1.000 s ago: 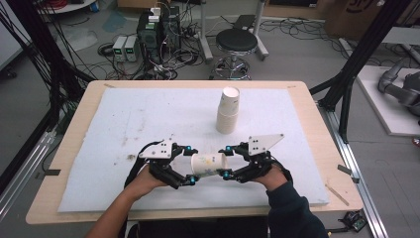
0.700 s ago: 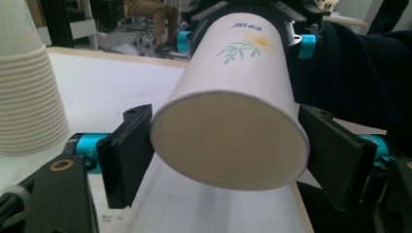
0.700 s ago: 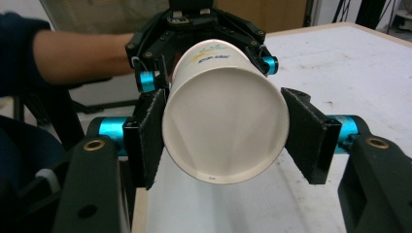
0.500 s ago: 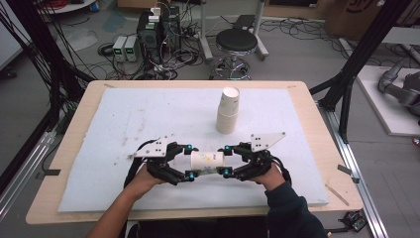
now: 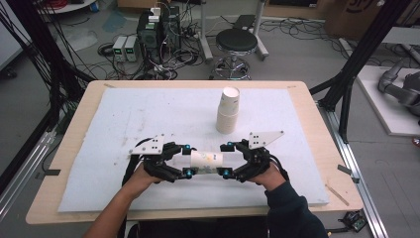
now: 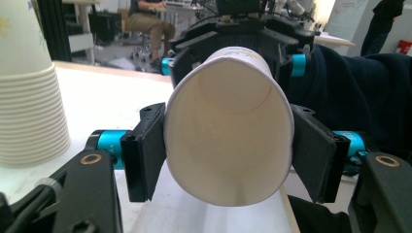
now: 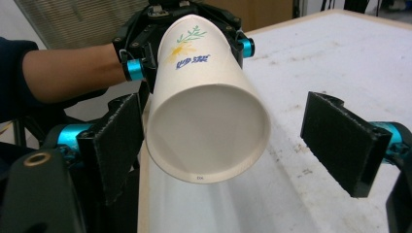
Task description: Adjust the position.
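Observation:
A white paper cup (image 5: 207, 161) with a flower print lies level above the white mat, between my two grippers. My left gripper (image 5: 187, 159) has just been closing on it. In the left gripper view the cup's mouth (image 6: 228, 121) faces me, and both pads of the left gripper (image 6: 228, 160) press its sides and squeeze it slightly oval. My right gripper (image 5: 226, 160) has just been opening. In the right gripper view the cup's other end (image 7: 209, 136) sits between the jaws of the right gripper (image 7: 231, 143), and the right pad (image 7: 345, 141) stands well off the cup.
A tall stack of paper cups (image 5: 228, 111) stands on the white mat (image 5: 148, 114) just beyond my hands, and also shows as the stack (image 6: 29, 97) at the left of the left gripper view. The wooden table edge (image 5: 317, 129) frames the mat. A stool (image 5: 237, 42) and cables lie beyond.
The left jaws have closed onto the cup's mouth end. The right jaws, shut on the cup before, have spread apart. The cup stays level between the hands.

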Available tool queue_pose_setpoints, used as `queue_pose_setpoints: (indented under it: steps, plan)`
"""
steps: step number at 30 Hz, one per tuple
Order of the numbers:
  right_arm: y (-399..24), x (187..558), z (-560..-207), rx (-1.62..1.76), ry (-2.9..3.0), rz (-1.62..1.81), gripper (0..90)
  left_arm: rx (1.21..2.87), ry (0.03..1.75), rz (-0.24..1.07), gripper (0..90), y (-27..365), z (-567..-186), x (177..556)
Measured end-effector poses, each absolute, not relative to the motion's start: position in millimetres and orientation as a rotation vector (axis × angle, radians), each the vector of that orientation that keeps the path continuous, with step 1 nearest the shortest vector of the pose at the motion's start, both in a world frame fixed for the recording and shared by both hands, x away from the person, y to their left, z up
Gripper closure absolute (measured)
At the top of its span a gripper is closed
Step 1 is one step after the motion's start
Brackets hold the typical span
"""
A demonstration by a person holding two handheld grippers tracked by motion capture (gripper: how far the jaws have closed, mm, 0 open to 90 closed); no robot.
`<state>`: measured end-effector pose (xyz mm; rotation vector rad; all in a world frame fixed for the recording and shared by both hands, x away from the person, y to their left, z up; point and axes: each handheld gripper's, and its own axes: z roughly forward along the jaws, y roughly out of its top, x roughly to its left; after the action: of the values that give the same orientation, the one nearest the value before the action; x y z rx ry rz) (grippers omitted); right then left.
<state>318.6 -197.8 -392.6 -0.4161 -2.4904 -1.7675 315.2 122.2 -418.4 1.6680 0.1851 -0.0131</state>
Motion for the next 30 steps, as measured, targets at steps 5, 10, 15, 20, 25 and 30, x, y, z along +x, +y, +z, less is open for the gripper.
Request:
queue_pose_setpoints:
  steps: [5, 10, 15, 20, 25, 30]
  plan:
    - [-194.1, 316.6, -384.8, -0.4, -2.584, -1.72, 16.0, 1.765, 0.194, -0.006, 34.6, 125.7, -404.9, 317.5]
    - [-183.7, 316.0, -375.8, -0.373, -2.738, -1.627, 16.0, 1.873, 0.217, 0.007, 34.6, 126.6, -389.9, 320.9]
    - [-174.3, 316.7, -370.6, -0.341, -2.829, -1.558, 16.0, 1.954, 0.222, 0.011, 34.6, 125.4, -378.3, 322.7]
    - [-166.6, 316.4, -368.1, -0.284, -2.897, -1.493, 16.1, 2.032, 0.212, 0.018, 34.6, 121.9, -371.4, 323.7]
    - [-160.6, 316.1, -366.1, -0.269, -2.947, -1.445, 16.1, 2.1, 0.212, 0.014, 34.6, 117.1, -366.3, 324.0]
    - [-156.2, 315.7, -364.2, -0.242, -2.992, -1.398, 16.1, 2.192, 0.209, 0.029, 34.9, 109.3, -358.7, 325.0]
